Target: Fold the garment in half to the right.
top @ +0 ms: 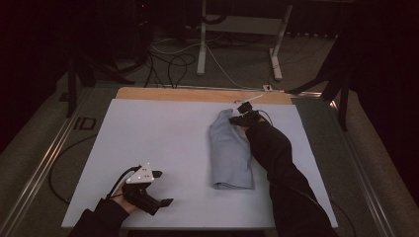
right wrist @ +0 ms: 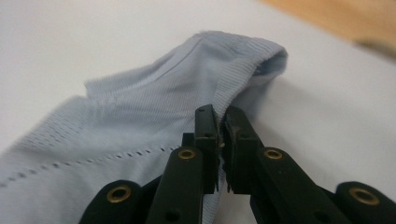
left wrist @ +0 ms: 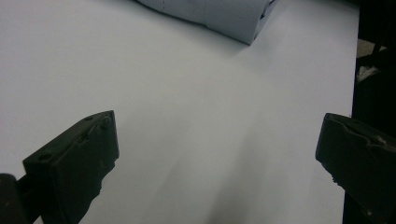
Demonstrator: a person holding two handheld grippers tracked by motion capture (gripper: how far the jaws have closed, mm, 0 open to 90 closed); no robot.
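Your right gripper (right wrist: 222,116) is clamped on the far edge of the light blue garment (top: 230,150), its jaws pinched together on the ribbed hem with only a sliver of fabric showing between them. The garment lies folded on the white sheet (top: 163,133) that covers the table, running back from your right gripper toward you, with its near folded end just off to the far side of your left gripper (top: 148,190). That left gripper rests over bare sheet with its jaws wide apart and nothing between them; from its own camera the garment's (left wrist: 219,16) near corner sits ahead of the jaws, well clear of them.

The step in hand looks like a fold or a straightening pull from the far hem. To do it well, check that your grip takes every layer at that edge: the hem curls up just beyond the jaws, and it is hard to tell whether the lower layer is caught. Lift only enough to free the cloth from the sheet, then carry it in a straight line along the garment's length so the sides stay aligned. Bring your left gripper up to pin the near end if the whole piece starts to slide.
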